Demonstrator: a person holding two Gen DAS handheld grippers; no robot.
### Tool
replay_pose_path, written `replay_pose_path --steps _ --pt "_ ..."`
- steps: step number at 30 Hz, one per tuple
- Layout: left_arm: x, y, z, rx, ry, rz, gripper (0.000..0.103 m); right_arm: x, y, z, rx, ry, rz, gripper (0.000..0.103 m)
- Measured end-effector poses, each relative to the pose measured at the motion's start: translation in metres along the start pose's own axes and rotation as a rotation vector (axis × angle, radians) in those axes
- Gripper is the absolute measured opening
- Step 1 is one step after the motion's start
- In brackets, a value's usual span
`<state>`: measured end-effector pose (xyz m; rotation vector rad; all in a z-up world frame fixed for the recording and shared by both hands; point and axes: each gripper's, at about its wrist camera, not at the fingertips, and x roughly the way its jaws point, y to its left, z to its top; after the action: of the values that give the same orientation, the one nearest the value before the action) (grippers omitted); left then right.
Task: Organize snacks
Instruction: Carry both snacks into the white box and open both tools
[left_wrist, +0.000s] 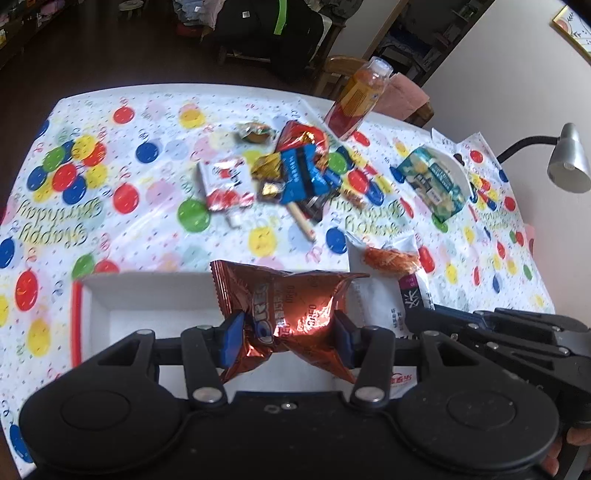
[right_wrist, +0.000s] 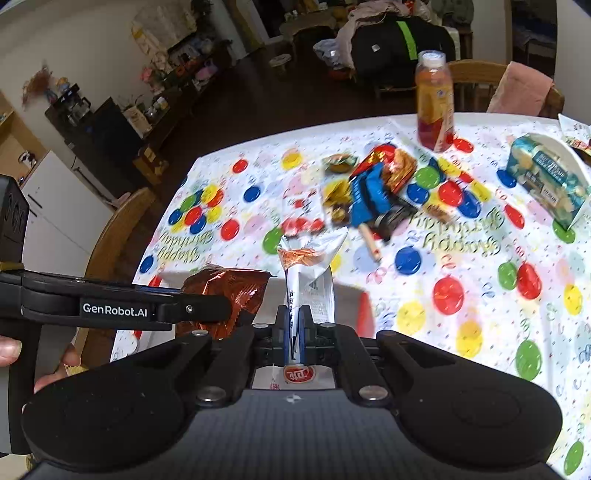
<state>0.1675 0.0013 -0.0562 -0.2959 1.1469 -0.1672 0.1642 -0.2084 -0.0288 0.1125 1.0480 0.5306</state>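
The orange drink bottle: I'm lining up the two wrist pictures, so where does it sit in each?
Left wrist view: orange drink bottle, top right of centre, at the table's far edge.
Right wrist view: orange drink bottle, upper right, same far edge.
Shared landmark: the snack pile lies just nearer the camera than it.

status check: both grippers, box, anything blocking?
Left gripper shut on copper Oreo packet. Right gripper shut on white snack packet. Both over white box. Snack pile behind, path clear.
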Motion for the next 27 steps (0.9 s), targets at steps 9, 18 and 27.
replay_pose_path --steps 9,18,27 --pt "0.004 0.026 -0.035 0.003 0.045 0.043 0.049 0.026 0.024 -0.030 -0.017 0.062 0.004 0.005" --pt "0.031 0.033 -0.066 0.066 0.107 0.113 0.049 0.066 0.028 -0.065 -0.019 0.150 -0.028 0.005" --pt "0.056 0.038 -0.085 0.105 0.137 0.163 0.049 0.087 0.021 -0.083 0.005 0.188 -0.047 0.005"
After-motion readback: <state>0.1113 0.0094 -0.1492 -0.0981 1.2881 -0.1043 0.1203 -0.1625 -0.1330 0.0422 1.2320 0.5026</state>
